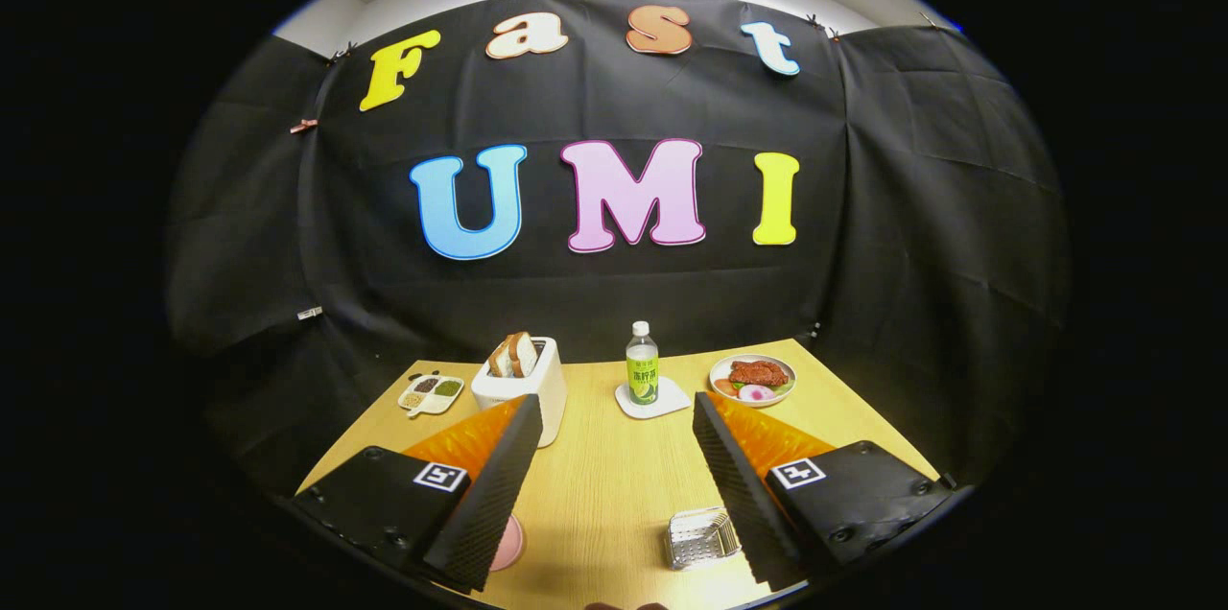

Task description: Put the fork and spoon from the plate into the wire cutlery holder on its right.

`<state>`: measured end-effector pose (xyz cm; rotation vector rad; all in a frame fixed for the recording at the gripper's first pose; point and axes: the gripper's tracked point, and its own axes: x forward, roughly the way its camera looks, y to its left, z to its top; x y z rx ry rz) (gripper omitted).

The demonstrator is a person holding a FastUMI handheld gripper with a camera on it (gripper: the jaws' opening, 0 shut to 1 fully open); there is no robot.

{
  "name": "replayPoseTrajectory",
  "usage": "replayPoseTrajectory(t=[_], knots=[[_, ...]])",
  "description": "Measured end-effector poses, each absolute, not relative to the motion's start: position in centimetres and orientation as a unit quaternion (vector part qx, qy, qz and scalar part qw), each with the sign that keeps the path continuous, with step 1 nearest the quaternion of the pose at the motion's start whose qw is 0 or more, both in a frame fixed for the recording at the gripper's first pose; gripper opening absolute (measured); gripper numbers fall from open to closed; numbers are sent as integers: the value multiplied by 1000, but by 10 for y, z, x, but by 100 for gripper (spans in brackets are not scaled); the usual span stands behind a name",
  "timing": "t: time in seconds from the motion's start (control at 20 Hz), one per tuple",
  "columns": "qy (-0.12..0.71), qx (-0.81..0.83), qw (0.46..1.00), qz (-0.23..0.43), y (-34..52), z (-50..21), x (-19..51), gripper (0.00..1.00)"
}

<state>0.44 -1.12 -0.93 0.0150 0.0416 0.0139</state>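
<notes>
- The tongs (pixel 614 457) hang above the wooden worktop (pixel 604 485), fingers wide apart, nothing between them.
- The wire cutlery holder (pixel 700 538) sits beside the right finger.
- A pink plate (pixel 508 543) peeks from behind the left finger; fork and spoon are hidden.
- Beyond: a toaster (pixel 523 385) holding bread, and a bottle (pixel 642 365) whose green label is too small to read.

A wooden table (pixel 614 485) stands before a black cloth wall (pixel 614 293). At its far side, a white toaster (pixel 523 389) holds slices of bread (pixel 513 355). Just left of the toaster lies a small divided dish (pixel 431 394) with dark and green fillings. A bottle (pixel 642 376) with a green label stands upright on a white coaster (pixel 652 398). Farther right sits a bowl (pixel 753 379) of food.
</notes>
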Motion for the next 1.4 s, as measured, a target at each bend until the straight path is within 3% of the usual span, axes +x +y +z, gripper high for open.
replayPoseTrajectory(t=[0.65,1.15,1.4], knots=[[106,-12,990,88,55,-55,11,98],[363,-39,907,210,161,-209,-22,100],[454,-46,866,206,181,-274,-29,100]])
